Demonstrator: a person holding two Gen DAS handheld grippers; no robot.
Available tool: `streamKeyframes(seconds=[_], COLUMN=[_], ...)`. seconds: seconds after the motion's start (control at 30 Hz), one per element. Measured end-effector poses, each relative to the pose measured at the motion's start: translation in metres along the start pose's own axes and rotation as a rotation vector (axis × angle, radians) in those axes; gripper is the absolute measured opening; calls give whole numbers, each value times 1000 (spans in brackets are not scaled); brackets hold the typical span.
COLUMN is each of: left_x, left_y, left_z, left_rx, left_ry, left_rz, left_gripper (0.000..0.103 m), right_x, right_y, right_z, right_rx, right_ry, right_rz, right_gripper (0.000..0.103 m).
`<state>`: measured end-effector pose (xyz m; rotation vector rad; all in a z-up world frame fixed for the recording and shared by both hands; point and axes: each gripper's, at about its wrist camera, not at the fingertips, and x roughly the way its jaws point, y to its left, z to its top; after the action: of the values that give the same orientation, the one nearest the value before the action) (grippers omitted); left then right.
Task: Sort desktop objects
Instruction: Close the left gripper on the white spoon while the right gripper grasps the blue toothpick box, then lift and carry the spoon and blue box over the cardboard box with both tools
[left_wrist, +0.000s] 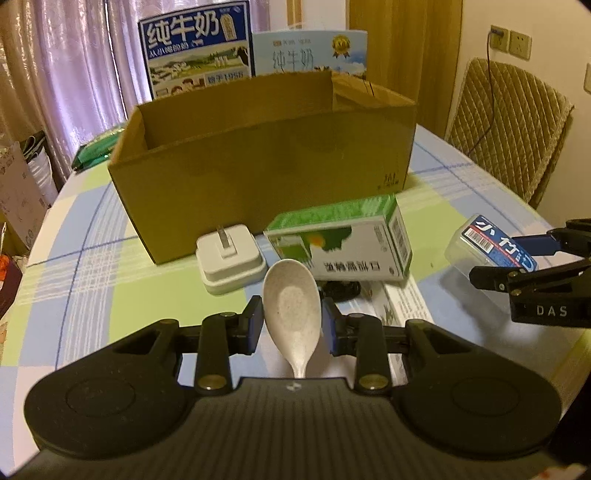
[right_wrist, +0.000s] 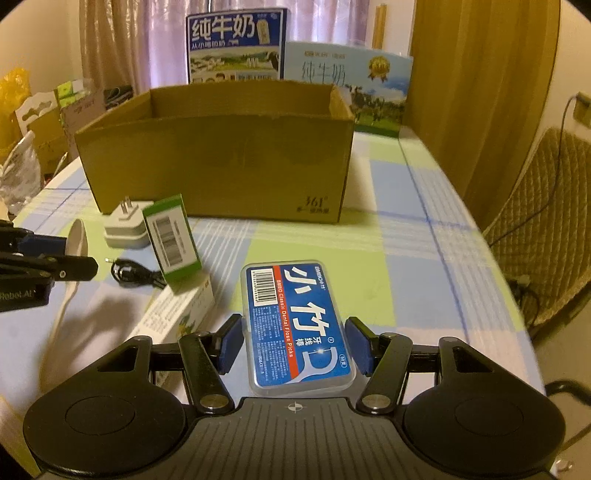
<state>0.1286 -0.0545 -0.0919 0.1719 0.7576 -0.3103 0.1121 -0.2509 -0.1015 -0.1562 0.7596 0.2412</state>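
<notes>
Looking along the left tongs (left_wrist: 292, 325), the view shows their blue-padded fingers set on either side of a speckled off-white plastic spoon (left_wrist: 291, 299), bowl forward; the pads sit right at the bowl's edges, though firm contact cannot be told. Just beyond lie a white square plug adapter (left_wrist: 231, 258), prongs up, and a green-and-white carton (left_wrist: 343, 240) on its side, both near the front wall of an open brown cardboard box (left_wrist: 266, 162) on the checked blue-and-green worktop (left_wrist: 74, 258). A black coiled cable (left_wrist: 340, 290) peeks from under the carton. At the right edge, the right tongs (left_wrist: 517, 260) straddle a clear plastic floss-pick case with a blue label (left_wrist: 487, 243).

From the right wrist, the right tongs (right_wrist: 293, 345) flank that same floss-pick case (right_wrist: 295, 325), which lies flat on the worktop (right_wrist: 406, 240); a narrow gap shows at each pad, so the fingers stand apart. The cardboard box (right_wrist: 218, 166) sits well ahead. To the left are the adapter (right_wrist: 123, 225), the carton (right_wrist: 171, 243) standing tilted, the cable (right_wrist: 136, 275), a white flat box (right_wrist: 173, 317), and the left tongs (right_wrist: 55, 254) at the spoon (right_wrist: 75, 240).
</notes>
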Motion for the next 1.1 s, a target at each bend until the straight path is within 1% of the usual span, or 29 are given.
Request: streamKeyframes(seconds=[0.17, 0.37, 0.47, 0.57, 0.73, 1.0, 1.07, 1.1], left_x=[-10, -19, -23, -23, -19, -9, -7, -8], left_y=[5, 18, 24, 28, 31, 28, 25, 24], left_z=[14, 30, 38, 43, 42, 26, 24, 23], left_rx=[8, 14, 7, 9, 4, -2, 4, 7], left_ry=[-24, -49, -65, -76, -74, -44, -36, -38], left_rz=[4, 26, 31, 37, 27, 5, 3, 7], left_gripper=[28, 28, 25, 19, 19, 19, 9, 8], right_x=[-14, -22, -24, -24, -22, -13, -12, -11], right_y=[5, 3, 4, 3, 6, 6, 6, 5], right_z=[17, 51, 67, 75, 78, 68, 65, 64], right_rx=[-14, -19, -30, -34, -34, -23, -19, -17], right_ry=[-42, -92, -119, -134, -134, -107, -103, -101], right_rz=[12, 30, 30, 31, 38, 46, 46, 46], right_gripper=[57, 57, 57, 57, 57, 57, 57, 57])
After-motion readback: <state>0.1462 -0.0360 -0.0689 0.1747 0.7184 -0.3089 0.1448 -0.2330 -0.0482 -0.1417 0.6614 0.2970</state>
